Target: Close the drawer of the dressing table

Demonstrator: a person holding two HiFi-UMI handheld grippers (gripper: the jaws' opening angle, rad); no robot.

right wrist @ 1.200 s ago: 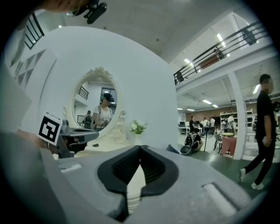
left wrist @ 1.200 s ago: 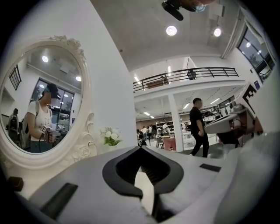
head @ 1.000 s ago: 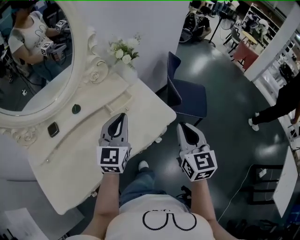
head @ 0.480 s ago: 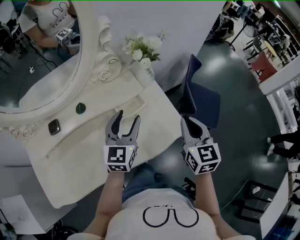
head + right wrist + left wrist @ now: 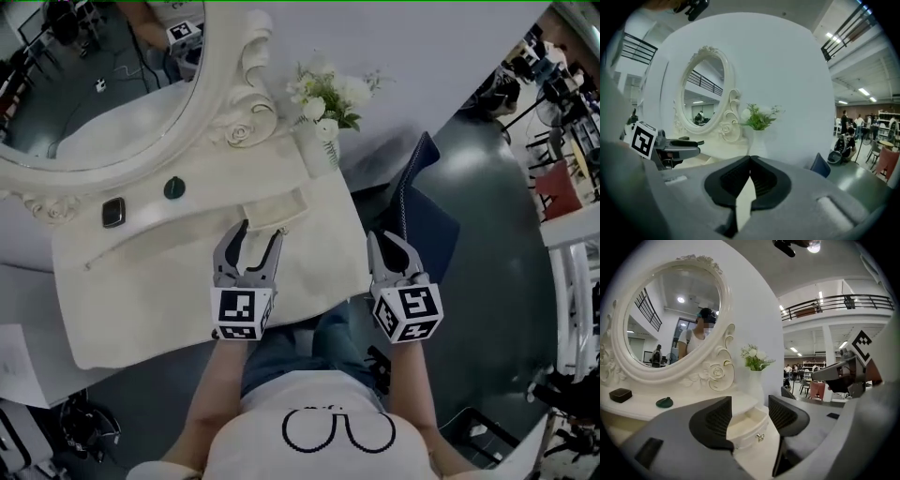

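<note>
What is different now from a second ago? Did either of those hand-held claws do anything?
The left gripper opened its fingers, which were shut a second ago. They now stand apart with nothing held, pointing at the drawer. Nothing was taken hold of. Unchanged: the right gripper stays shut and empty beside the dressing table, and the drawer is still open.

Cream-white dressing table (image 5: pixel 187 309), white flowers (image 5: pixel 328 92), navy chair (image 5: pixel 427 220), dark grey floor (image 5: pixel 497 309).
</note>
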